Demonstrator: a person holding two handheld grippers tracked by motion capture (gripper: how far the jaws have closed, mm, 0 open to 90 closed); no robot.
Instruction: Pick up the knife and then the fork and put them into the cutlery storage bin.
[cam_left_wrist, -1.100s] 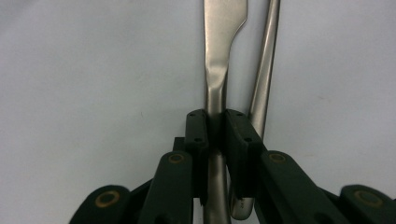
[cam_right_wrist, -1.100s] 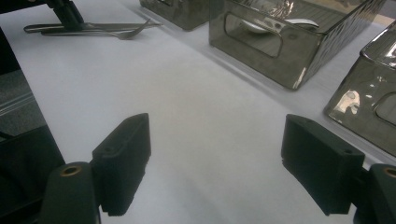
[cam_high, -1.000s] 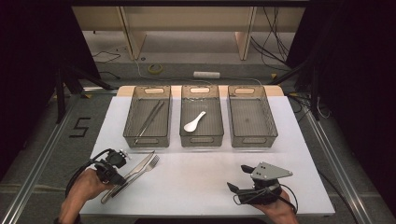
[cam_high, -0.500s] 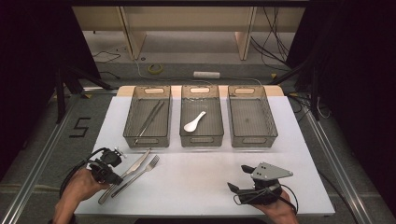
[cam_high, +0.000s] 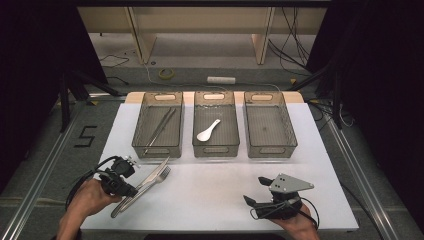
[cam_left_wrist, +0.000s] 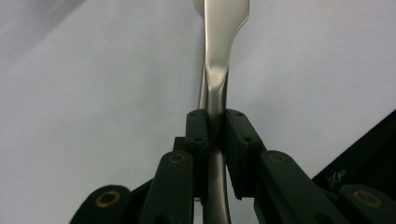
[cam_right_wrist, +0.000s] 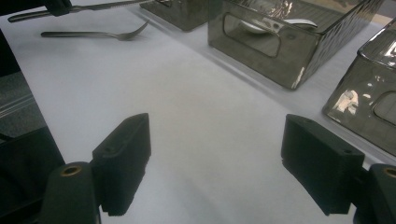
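My left gripper is at the table's front left, shut on the handle of a metal knife. The left gripper view shows the jaws pinched on the handle, with the knife's blade running away over the white table. A fork lies on the table just right of the knife, and the right gripper view has the fork at its top left, below the held knife. My right gripper rests open at the front right, nothing between its jaws.
Three smoky plastic bins stand in a row at the back. The left bin holds long metal tongs, the middle bin a white spoon, and the right bin nothing. The white table is bare between the grippers.
The knife's tip has swung toward the left bin and away from the fork as my left hand shifted slightly. The right gripper has stayed still.
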